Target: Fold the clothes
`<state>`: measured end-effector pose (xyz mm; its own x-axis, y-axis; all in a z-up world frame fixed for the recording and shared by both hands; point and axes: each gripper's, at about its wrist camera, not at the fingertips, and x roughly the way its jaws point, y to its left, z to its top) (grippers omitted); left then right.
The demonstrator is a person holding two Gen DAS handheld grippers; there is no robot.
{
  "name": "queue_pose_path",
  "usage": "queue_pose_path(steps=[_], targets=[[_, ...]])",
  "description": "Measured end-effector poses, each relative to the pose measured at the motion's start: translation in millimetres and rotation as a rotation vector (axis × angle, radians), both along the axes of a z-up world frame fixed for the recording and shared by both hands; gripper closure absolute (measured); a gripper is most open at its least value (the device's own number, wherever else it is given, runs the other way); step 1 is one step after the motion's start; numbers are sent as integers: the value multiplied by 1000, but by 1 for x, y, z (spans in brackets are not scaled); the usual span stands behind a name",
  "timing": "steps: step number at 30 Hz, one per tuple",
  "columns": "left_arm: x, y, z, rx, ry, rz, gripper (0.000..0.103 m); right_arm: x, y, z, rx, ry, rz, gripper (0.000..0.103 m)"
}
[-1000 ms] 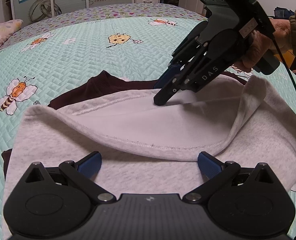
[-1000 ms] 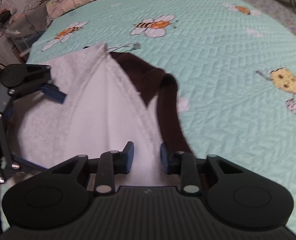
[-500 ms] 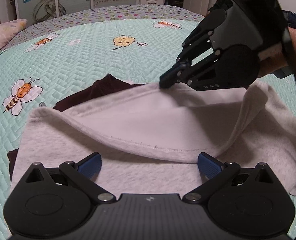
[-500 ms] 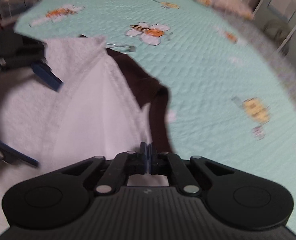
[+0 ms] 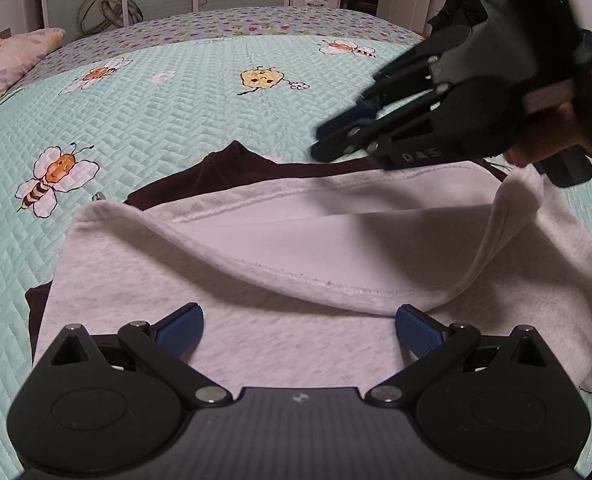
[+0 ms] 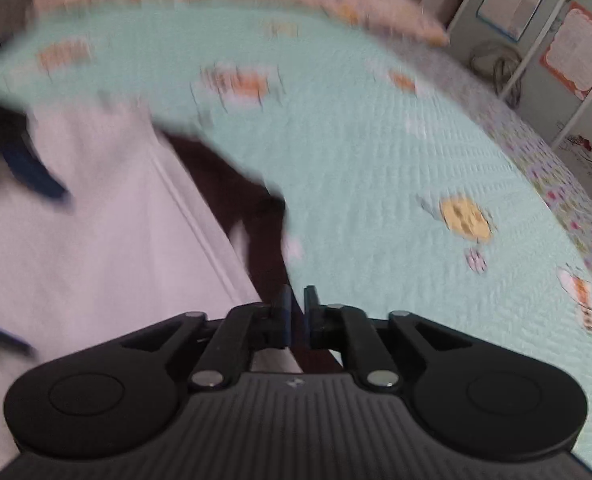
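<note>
Garment: a grey top (image 5: pixel 224 344) with a pale lining lies on the quilt (image 5: pixel 168 112) near the bed's near edge, its back layer raised so the body gapes like a pocket.
Under it: a dark garment (image 5: pixel 232 168) peeks out along the far side and at the near left corner; the two touch.
Left tongs (image 5: pixel 298 330): spread wide, low over the grey top's near part, holding nothing.
Right tongs (image 6: pixel 295 312): nearly pressed together. In the left view they sit at the raised far hem, towards the bed's right side; whether they pinch grey cloth, dark cloth or both I cannot tell, since the right view is blurred.
Step in hand: judged to be carrying the far hem, though which way the fold goes is not settled here.
Doing it well: take only the grey layer, not the dark one beneath; keep the hem taut and level so the lining does not bunch; use the left tongs to pin the near part so the top does not slide.
Risk: fleece is slack and may sag mid-span, leaving a crooked crease.
</note>
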<state>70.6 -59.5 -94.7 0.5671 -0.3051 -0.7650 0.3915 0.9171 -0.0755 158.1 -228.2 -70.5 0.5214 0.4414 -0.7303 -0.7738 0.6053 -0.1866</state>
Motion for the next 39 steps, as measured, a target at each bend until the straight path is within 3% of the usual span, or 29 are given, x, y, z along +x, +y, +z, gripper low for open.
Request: queue_pose_path(steps=[1, 2, 7, 13, 14, 18, 23, 27, 30, 33, 36, 39], targets=[[0, 0, 1, 1, 0, -1, 1, -1, 3, 5, 55, 25, 33, 60], [-1, -1, 1, 4, -1, -5, 1, -3, 9, 7, 84, 38, 67, 54], [-3, 4, 0, -8, 12, -11, 1, 11, 48, -11, 36, 83, 189, 57], [-2, 6, -3, -15, 12, -15, 1, 30, 56, -21, 21, 148, 185, 57], [-2, 6, -4, -15, 12, -16, 1, 32, 54, -23, 29, 185, 179, 60], [-2, 7, -4, -21, 14, -14, 1, 23, 48, -20, 34, 215, 150, 94], [0, 6, -3, -12, 19, -7, 1, 9, 58, -16, -22, 92, 148, 96], [1, 5, 0, -1, 34, 11, 1, 16, 62, -32, -51, 31, 80, 99], [2, 5, 3, 3, 48, 21, 1, 24, 52, -31, 41, 73, 8, 97], [3, 5, 5, 7, 62, 30, 1, 22, 22, -12, 198, 98, -123, 80], [4, 5, 8, 11, 76, 40, 1, 2, -23, 12, 369, 112, -272, 75], [4, 6, 11, 15, 91, 50, 1, -38, -57, 22, 422, 115, -346, 75]])
